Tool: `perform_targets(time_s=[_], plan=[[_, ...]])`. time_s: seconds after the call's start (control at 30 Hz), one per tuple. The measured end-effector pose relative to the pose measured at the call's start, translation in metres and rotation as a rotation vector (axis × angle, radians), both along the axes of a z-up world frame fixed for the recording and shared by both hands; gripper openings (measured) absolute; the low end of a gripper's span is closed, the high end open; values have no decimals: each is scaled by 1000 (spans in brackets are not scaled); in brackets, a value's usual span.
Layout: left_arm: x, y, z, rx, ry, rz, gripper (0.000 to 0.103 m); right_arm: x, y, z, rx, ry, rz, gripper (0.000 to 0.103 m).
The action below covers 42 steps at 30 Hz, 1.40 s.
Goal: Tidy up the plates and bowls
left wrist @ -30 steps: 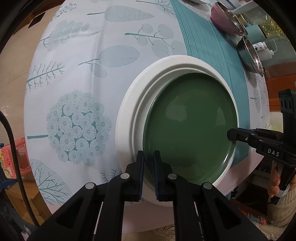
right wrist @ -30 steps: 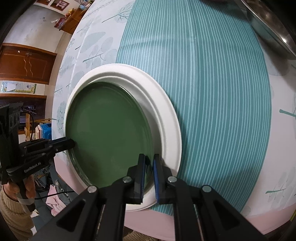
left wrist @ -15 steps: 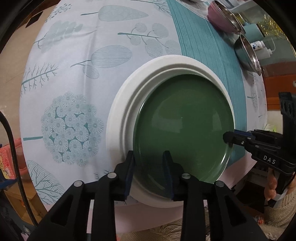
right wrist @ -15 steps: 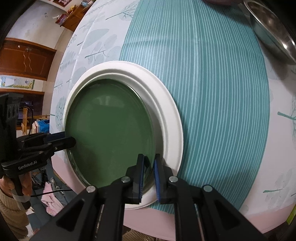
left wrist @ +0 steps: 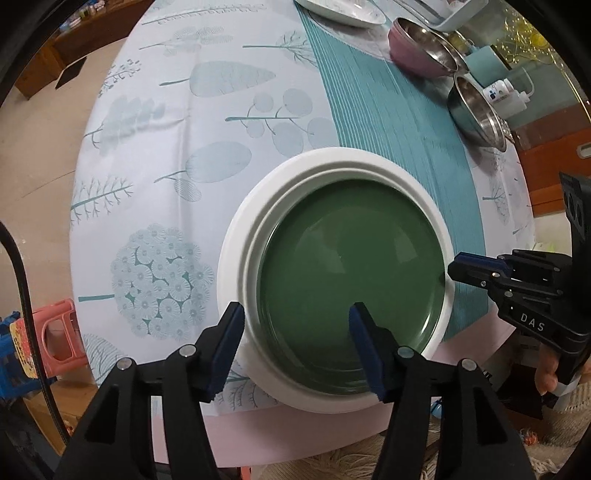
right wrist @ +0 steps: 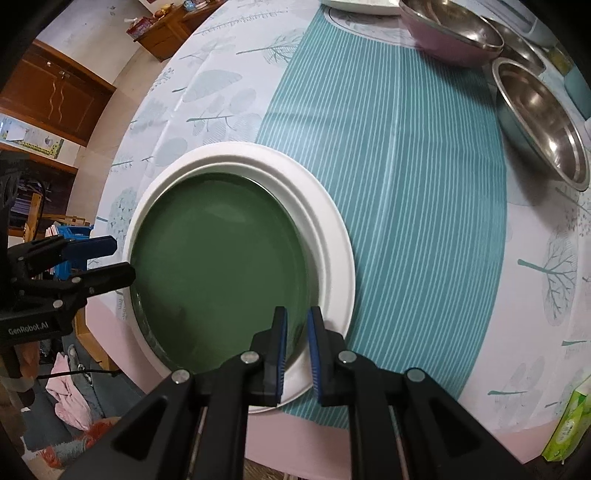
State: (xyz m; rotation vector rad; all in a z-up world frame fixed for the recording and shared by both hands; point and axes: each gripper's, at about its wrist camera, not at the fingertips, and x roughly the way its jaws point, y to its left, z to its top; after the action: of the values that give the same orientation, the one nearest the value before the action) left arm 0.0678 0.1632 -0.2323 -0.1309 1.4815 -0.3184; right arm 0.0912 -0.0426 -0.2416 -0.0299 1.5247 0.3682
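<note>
A green plate (left wrist: 351, 284) lies inside a larger white plate (left wrist: 240, 258) near the table's front edge; both show in the right wrist view, green plate (right wrist: 221, 273) and white plate (right wrist: 332, 236). My left gripper (left wrist: 297, 339) is open wide, its fingers straddling the plates' near rim and drawn back from it. My right gripper (right wrist: 296, 336) has its jaws a narrow gap apart around the plates' near rim; it also shows in the left wrist view (left wrist: 461, 271).
A pink bowl (left wrist: 413, 55) and a steel bowl (left wrist: 476, 110) stand at the table's far right, a patterned white plate (left wrist: 340, 11) at the back. A green tissue pack (right wrist: 565, 424) lies at the right front edge. Stools (left wrist: 55, 339) stand left on the floor.
My left gripper has opened wide and let go of the plates' rim, drawing back a little. My right gripper's jaws have parted slightly at the rim.
</note>
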Motion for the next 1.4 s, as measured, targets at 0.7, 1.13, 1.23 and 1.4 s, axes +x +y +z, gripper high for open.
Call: perform_targets(time_s=[0.7,1.13,1.23,1.4], plan=[[11,-9,121,45,-254,-101,72,9,-23,89,21,-156,13,13],[96,-5,203,109,-414,-179,77,86,-42,196,-91,-413,-23,34],[124,-3,220,119,-448,-190,78,114,-49,219,-130,-459,-50,34],[179,-1,242,122,-504,-203,81,164,-59,241,-190,-491,-86,35]])
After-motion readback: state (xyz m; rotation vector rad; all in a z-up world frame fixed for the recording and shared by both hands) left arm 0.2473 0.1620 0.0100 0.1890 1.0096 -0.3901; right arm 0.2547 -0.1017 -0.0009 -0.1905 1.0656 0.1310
